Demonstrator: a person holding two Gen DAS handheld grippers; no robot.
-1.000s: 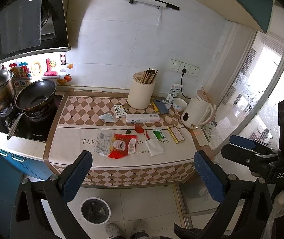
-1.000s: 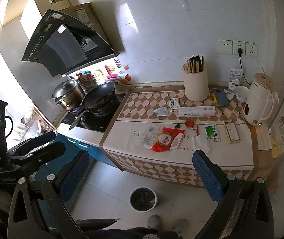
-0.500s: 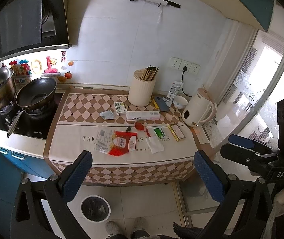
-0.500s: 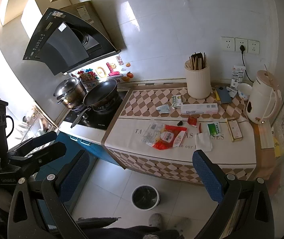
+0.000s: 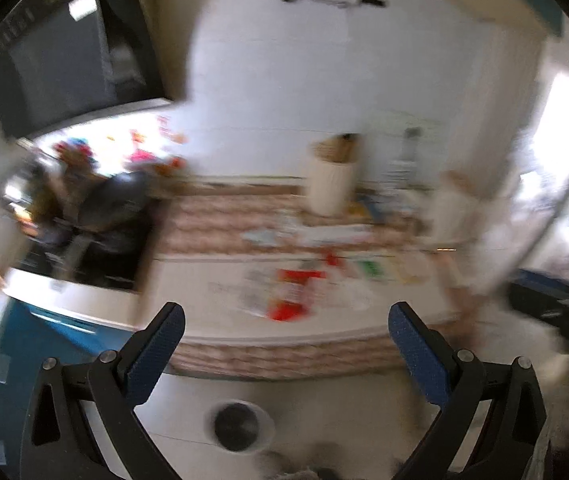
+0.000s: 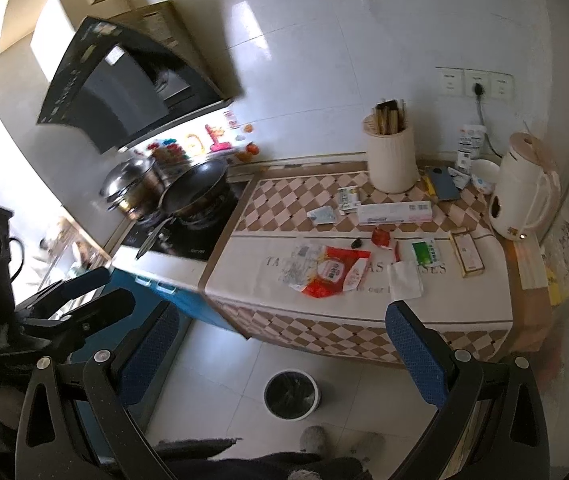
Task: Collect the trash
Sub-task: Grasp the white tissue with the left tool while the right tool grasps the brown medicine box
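Observation:
Wrappers lie scattered on the counter cloth: a red snack bag with a clear wrapper beside it, a white napkin, a green-and-white packet, a small red wrapper and a long white box. A round bin with a black liner stands on the floor in front of the counter. My right gripper hangs open and empty well back from the counter. My left gripper is open and empty too; its view is blurred, with the red bag and bin still visible.
A wok and steel pot sit on the hob at left. A chopstick holder, phone, bowl and kettle stand at the back and right. A person's slippered feet are by the bin.
Both grippers have swung to the right and the left wrist view has blurred with fast motion. The counter has shifted in both views. Nothing on it was touched.

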